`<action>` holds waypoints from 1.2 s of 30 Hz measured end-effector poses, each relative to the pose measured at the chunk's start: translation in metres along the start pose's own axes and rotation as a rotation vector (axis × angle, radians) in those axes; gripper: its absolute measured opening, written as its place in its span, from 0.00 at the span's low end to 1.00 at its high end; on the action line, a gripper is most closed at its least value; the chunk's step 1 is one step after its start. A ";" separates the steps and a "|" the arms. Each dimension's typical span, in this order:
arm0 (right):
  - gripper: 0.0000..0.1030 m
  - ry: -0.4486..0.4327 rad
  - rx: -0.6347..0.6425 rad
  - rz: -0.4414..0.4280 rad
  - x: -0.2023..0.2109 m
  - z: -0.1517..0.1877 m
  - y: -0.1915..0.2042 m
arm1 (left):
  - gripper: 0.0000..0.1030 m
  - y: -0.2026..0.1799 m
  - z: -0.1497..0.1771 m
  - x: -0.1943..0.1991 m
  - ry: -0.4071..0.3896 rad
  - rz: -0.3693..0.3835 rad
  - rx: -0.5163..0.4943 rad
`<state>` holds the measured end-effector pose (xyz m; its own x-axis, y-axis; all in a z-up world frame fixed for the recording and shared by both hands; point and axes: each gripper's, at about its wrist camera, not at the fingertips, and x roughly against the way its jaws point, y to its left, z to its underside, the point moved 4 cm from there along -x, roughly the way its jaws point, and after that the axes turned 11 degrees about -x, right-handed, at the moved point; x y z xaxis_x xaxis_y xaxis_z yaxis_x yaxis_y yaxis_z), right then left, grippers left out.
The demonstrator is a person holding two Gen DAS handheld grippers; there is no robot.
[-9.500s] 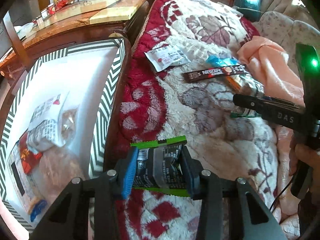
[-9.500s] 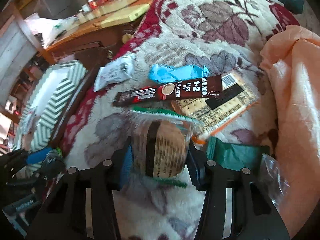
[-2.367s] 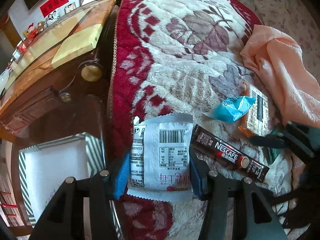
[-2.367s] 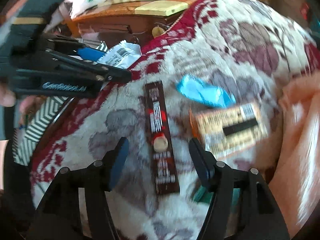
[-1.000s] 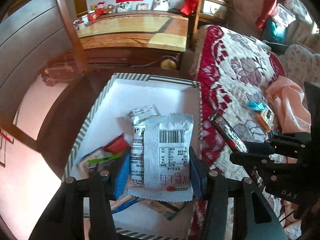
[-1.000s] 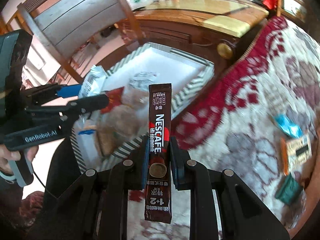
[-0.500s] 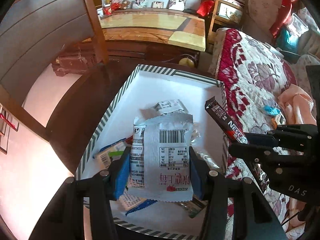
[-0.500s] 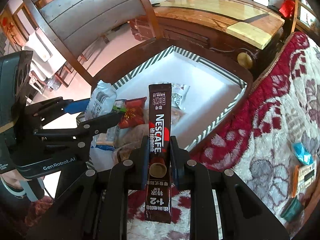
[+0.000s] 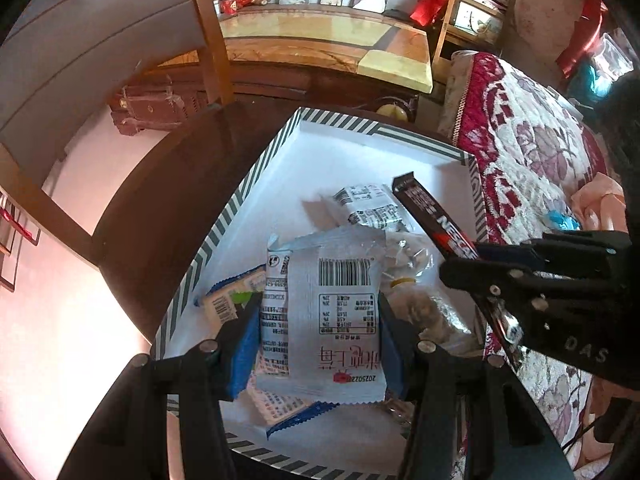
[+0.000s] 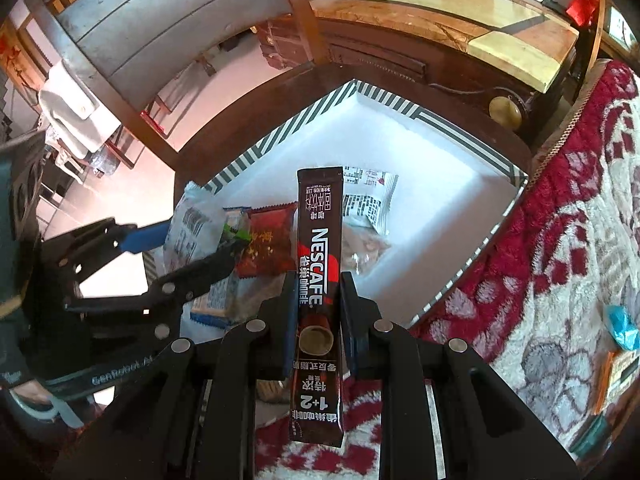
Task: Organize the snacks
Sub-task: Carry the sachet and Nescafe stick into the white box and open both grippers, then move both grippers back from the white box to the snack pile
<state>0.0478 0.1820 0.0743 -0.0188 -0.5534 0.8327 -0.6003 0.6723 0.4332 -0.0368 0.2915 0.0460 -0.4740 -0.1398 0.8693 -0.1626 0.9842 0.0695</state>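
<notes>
My left gripper [image 9: 316,312] is shut on a white snack packet [image 9: 324,312] with a barcode, held above the striped-rim white box [image 9: 340,124]. My right gripper [image 10: 318,280] is shut on a dark Nescafe coffee stick [image 10: 320,236], held upright over the same box [image 10: 460,124]. The stick also shows in the left wrist view [image 9: 432,216] at the right, with the right gripper [image 9: 476,264] behind it. The box holds several snack packets, among them a white printed one [image 10: 368,192] and a red one [image 10: 268,244].
The box stands on a dark wooden table [image 9: 160,208]. A red and cream floral blanket [image 10: 568,240] lies to the right with a blue wrapper [image 10: 622,328] and an orange packet [image 10: 616,372] on it. A wooden chair [image 10: 168,12] and a cabinet [image 9: 320,48] stand behind.
Both grippers have moved a little further over the box with their packets. The coffee stick now hangs above the box's contents.
</notes>
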 end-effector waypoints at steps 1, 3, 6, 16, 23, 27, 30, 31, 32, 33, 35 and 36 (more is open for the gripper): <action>0.17 0.002 -0.005 -0.001 -0.002 -0.002 0.000 | 0.54 0.001 0.000 -0.001 0.002 0.001 0.002; 0.17 0.006 -0.021 -0.004 -0.010 -0.006 0.000 | 0.53 0.003 0.000 -0.005 0.009 0.002 0.007; 0.17 0.009 -0.044 0.001 -0.020 -0.012 -0.001 | 0.54 0.005 0.001 -0.009 0.014 0.001 0.012; 0.20 0.017 -0.122 -0.016 -0.040 -0.019 -0.007 | 0.55 0.003 -0.003 -0.013 0.010 -0.033 0.003; 0.27 -0.023 -0.133 -0.033 -0.022 -0.015 -0.009 | 0.62 0.003 -0.003 -0.012 0.005 -0.037 0.027; 0.27 -0.061 -0.153 -0.043 -0.001 -0.006 -0.017 | 0.74 -0.005 -0.004 -0.005 -0.018 -0.042 0.010; 0.27 -0.091 -0.166 -0.035 0.014 0.005 -0.027 | 0.79 -0.013 -0.007 0.002 -0.037 -0.050 -0.004; 0.27 -0.103 -0.176 -0.037 0.020 0.009 -0.032 | 0.80 -0.015 -0.008 0.004 -0.043 -0.052 -0.008; 0.27 -0.112 -0.185 -0.037 0.025 0.013 -0.036 | 0.80 -0.018 -0.009 0.006 -0.049 -0.054 -0.012; 0.34 -0.126 -0.199 -0.035 0.032 0.019 -0.042 | 0.80 -0.021 -0.010 0.008 -0.054 -0.053 -0.016; 0.49 -0.142 -0.216 -0.030 0.041 0.028 -0.052 | 0.81 -0.028 -0.012 0.012 -0.065 -0.051 -0.027; 0.50 -0.149 -0.222 -0.023 0.046 0.033 -0.056 | 0.81 -0.032 -0.013 0.013 -0.068 -0.049 -0.034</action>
<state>0.0546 0.1026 0.0768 -0.1342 -0.6249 0.7691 -0.4122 0.7410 0.5301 -0.0263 0.2591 0.0617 -0.5242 -0.1936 0.8293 -0.1583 0.9790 0.1285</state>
